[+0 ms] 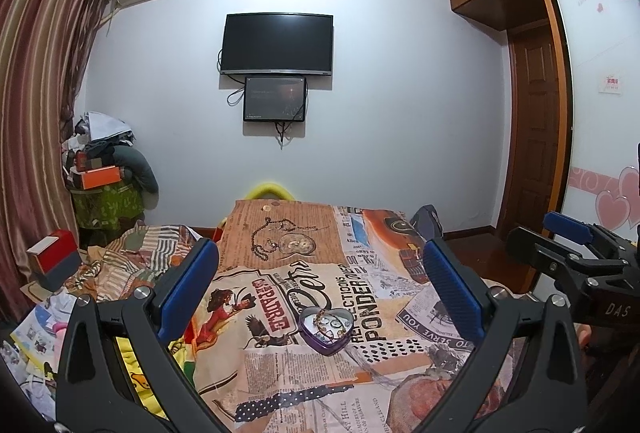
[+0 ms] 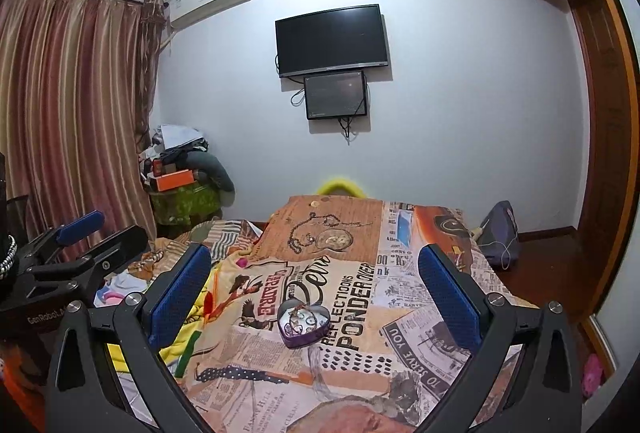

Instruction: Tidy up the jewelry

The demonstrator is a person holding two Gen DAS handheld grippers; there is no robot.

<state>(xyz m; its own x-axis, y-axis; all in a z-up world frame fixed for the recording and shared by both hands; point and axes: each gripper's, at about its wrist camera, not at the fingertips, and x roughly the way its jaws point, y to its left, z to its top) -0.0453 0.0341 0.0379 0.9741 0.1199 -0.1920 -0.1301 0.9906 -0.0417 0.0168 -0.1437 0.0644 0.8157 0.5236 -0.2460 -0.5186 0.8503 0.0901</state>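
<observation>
A purple heart-shaped tin [image 1: 327, 329] holding several rings and a gold chain sits on the newspaper-print cloth [image 1: 256, 365]. It also shows in the right wrist view [image 2: 302, 325]. A loose chain necklace [image 1: 267, 235] lies on the far part of the table, also seen from the right wrist [image 2: 307, 235]. My left gripper [image 1: 320, 293] is open and empty, above and before the tin. My right gripper [image 2: 316, 293] is open and empty, likewise before the tin. Each gripper shows in the other's view: the right one [image 1: 576, 245], the left one [image 2: 76, 233].
A small gold coin [image 1: 265, 208] lies near the table's far edge. A red and white box [image 1: 54, 253] and striped fabric [image 1: 132, 257] lie left of the table. A dark bag [image 2: 500, 229] sits on the floor at right. A TV [image 1: 277, 44] hangs on the far wall.
</observation>
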